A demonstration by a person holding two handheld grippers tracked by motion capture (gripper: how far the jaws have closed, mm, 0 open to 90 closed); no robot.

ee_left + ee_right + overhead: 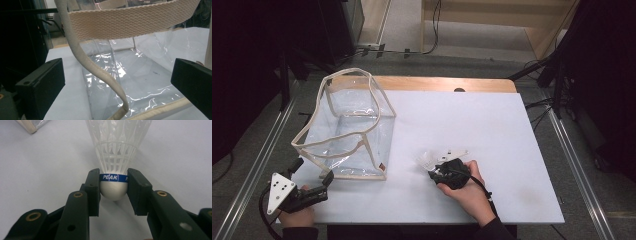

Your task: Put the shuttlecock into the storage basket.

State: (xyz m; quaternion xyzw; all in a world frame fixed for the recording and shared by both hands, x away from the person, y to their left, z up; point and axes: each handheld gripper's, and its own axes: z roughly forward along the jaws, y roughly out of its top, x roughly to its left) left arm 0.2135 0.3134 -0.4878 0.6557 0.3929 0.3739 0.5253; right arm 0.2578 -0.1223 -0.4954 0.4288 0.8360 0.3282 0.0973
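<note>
Shuttlecock (113,165) cork sits clenched between the jaws of the right tool (113,188), which grips it at the blue band while the white feather skirt points away over the white desk (492,130); in the high view the right tool (443,171) lies low near the desk's front edge, held in the person's right hand (467,192). Left tool (117,82) stands released, its jaws spread wide at either side of the near corner of a clear plastic bag (349,127) with cream webbing trim, whose strap (95,72) hangs between them untouched.
</note>
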